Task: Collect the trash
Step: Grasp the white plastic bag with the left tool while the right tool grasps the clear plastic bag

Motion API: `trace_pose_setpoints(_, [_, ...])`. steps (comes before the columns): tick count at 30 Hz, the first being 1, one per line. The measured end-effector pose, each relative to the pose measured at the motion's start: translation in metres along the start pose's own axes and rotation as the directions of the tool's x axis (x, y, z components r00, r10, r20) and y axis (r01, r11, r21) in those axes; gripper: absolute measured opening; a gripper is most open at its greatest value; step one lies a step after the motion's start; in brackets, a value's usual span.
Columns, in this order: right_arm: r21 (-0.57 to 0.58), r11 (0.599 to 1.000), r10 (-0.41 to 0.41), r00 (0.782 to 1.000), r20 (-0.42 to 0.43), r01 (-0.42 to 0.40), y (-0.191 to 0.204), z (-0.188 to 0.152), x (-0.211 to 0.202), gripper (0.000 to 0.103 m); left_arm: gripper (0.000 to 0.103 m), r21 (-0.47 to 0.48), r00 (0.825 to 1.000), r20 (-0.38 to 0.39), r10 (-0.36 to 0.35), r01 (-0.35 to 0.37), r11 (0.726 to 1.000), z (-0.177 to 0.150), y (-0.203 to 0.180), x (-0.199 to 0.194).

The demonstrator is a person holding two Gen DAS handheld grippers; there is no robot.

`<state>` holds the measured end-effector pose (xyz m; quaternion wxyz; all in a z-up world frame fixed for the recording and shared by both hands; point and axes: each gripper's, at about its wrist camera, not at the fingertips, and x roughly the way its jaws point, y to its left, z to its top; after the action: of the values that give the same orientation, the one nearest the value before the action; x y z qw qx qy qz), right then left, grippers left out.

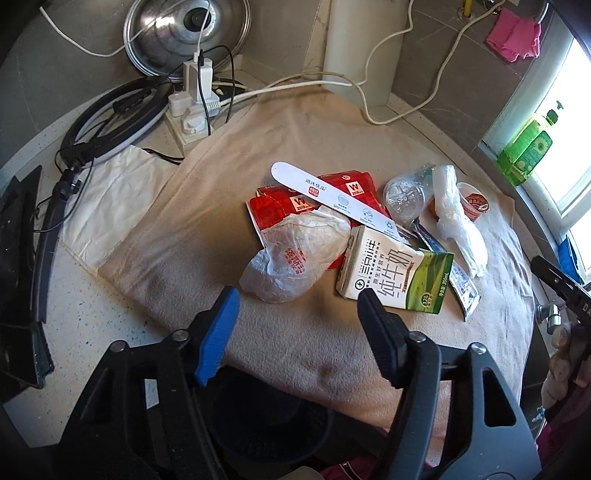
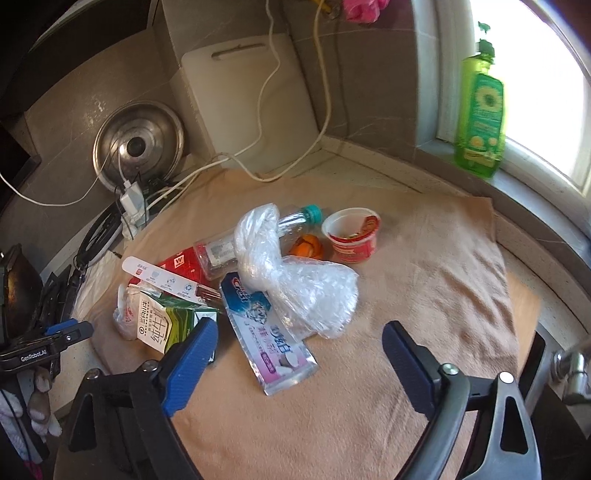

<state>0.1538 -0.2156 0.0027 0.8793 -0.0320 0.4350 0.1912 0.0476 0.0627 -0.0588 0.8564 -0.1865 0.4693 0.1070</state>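
Note:
A pile of trash lies on a beige towel (image 1: pixel 207 229): a milk carton (image 1: pixel 395 273), a crumpled plastic bag (image 1: pixel 295 258), red wrappers (image 1: pixel 280 210), a white strip (image 1: pixel 332 199), a clear bottle (image 1: pixel 404 197), a rolled clear bag (image 1: pixel 454 218) and a red cup (image 1: pixel 474 206). My left gripper (image 1: pixel 299 299) is open and empty just before the carton and bag. My right gripper (image 2: pixel 299 332) is open and empty over a Crest toothpaste tube (image 2: pixel 269 332), near the clear bag (image 2: pixel 295 277), bottle (image 2: pixel 258 240), orange peel (image 2: pixel 308 245), red cup (image 2: pixel 352 236) and carton (image 2: pixel 162 325).
A pot lid (image 1: pixel 184 33), power strip with cables (image 1: pixel 192 103) and ring light (image 1: pixel 110 118) stand at the back left. A cutting board (image 2: pixel 251 107) leans on the wall. A green soap bottle (image 2: pixel 480 118) stands on the sill. A black bin (image 1: pixel 266 417) sits below the left gripper.

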Motion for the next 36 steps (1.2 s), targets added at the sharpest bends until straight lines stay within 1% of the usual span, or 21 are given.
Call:
trace_pose_setpoints(4, [-0.043, 0.998, 0.036, 0.998, -0.046, -0.038, 0.006, 0.015, 0.026, 0.083, 0.060, 0.009, 1.000, -0.018, -0.008, 0.008, 1.000, 0.007, 0.000, 0.013])
trace_pose_setpoints(6, [-0.061, 0.997, 0.050, 0.996, -0.069, -0.054, 0.009, 0.022, 0.038, 0.079, 0.057, 0.020, 1.000, -0.022, -0.006, 0.007, 1.000, 0.009, -0.001, 0.019])
trace_pose_setpoints(7, [-0.075, 0.996, 0.051, 0.996, -0.079, -0.057, 0.011, 0.024, 0.044, 0.079, 0.056, 0.025, 1.000, -0.026, -0.008, 0.008, 1.000, 0.011, 0.000, 0.023])
trace_pose_setpoints(11, [-0.119, 0.991, 0.045, 0.991, -0.125, -0.060, 0.016, 0.032, 0.070, 0.078, 0.055, 0.021, 0.998, -0.058, -0.013, 0.014, 1.000, 0.016, 0.000, 0.038])
trace_pose_setpoints(13, [-0.137, 0.989, 0.033, 0.990, -0.137, -0.052, 0.019, 0.035, 0.079, 0.078, 0.055, 0.034, 0.998, -0.062, -0.002, 0.004, 0.999, 0.019, -0.003, 0.043])
trace_pose_setpoints(17, [-0.172, 0.984, 0.012, 0.988, -0.156, -0.039, 0.021, 0.038, 0.096, 0.078, 0.047, 0.047, 0.997, -0.079, 0.019, -0.016, 0.999, 0.022, -0.007, 0.056])
trace_pose_setpoints(19, [-0.181, 0.983, 0.004, 0.986, -0.167, -0.035, 0.022, 0.040, 0.104, 0.078, 0.046, 0.051, 0.996, -0.088, 0.032, -0.028, 0.998, 0.023, -0.008, 0.063])
trace_pose_setpoints(22, [-0.195, 0.980, -0.001, 0.984, -0.178, -0.035, 0.024, 0.041, 0.113, 0.077, 0.040, 0.051, 0.994, -0.099, 0.045, -0.040, 0.998, 0.024, -0.009, 0.071])
trace_pose_setpoints(24, [-0.207, 0.978, -0.007, 0.983, -0.181, -0.031, 0.025, 0.042, 0.118, 0.077, 0.032, 0.050, 0.994, -0.100, 0.047, -0.042, 0.998, 0.024, -0.009, 0.074])
trace_pose_setpoints(25, [-0.212, 0.977, -0.014, 0.983, -0.183, -0.026, 0.026, 0.042, 0.121, 0.077, 0.030, 0.048, 0.993, -0.102, 0.051, -0.046, 0.998, 0.024, -0.010, 0.075])
trace_pose_setpoints(26, [-0.216, 0.976, -0.018, 0.983, -0.185, -0.023, 0.026, 0.042, 0.123, 0.077, 0.025, 0.046, 0.993, -0.103, 0.055, -0.051, 0.998, 0.025, -0.010, 0.076])
trace_pose_setpoints(27, [-0.221, 0.975, -0.019, 0.982, -0.187, -0.023, 0.027, 0.042, 0.125, 0.077, 0.017, 0.043, 0.993, -0.104, 0.055, -0.051, 0.998, 0.026, -0.010, 0.077])
trace_pose_setpoints(29, [-0.234, 0.972, -0.025, 0.981, -0.191, -0.021, 0.029, 0.042, 0.129, 0.077, 0.010, 0.040, 0.993, -0.108, 0.056, -0.052, 0.998, 0.026, -0.011, 0.079])
trace_pose_setpoints(30, [-0.245, 0.969, -0.032, 0.981, -0.192, -0.017, 0.031, 0.042, 0.131, 0.075, 0.008, 0.040, 0.993, -0.106, 0.058, -0.054, 0.998, 0.026, -0.012, 0.079])
trace_pose_setpoints(31, [-0.255, 0.967, -0.037, 0.980, -0.194, -0.014, 0.032, 0.042, 0.133, 0.073, 0.007, 0.040, 0.993, -0.103, 0.059, -0.055, 0.998, 0.026, -0.013, 0.079])
trace_pose_setpoints(33, [-0.277, 0.961, -0.049, 0.979, -0.197, -0.008, 0.035, 0.041, 0.135, 0.059, 0.005, 0.033, 0.994, -0.096, 0.055, -0.052, 0.998, 0.026, -0.012, 0.078])
trace_pose_setpoints(34, [-0.282, 0.959, -0.049, 0.979, -0.198, -0.009, 0.035, 0.041, 0.134, 0.055, 0.004, 0.027, 0.994, -0.094, 0.049, -0.046, 0.999, 0.025, -0.011, 0.077])
trace_pose_setpoints(36, [-0.288, 0.958, -0.046, 0.979, -0.201, -0.014, 0.036, 0.042, 0.134, 0.041, 0.003, 0.016, 0.995, -0.091, 0.043, -0.042, 0.999, 0.026, -0.009, 0.076])
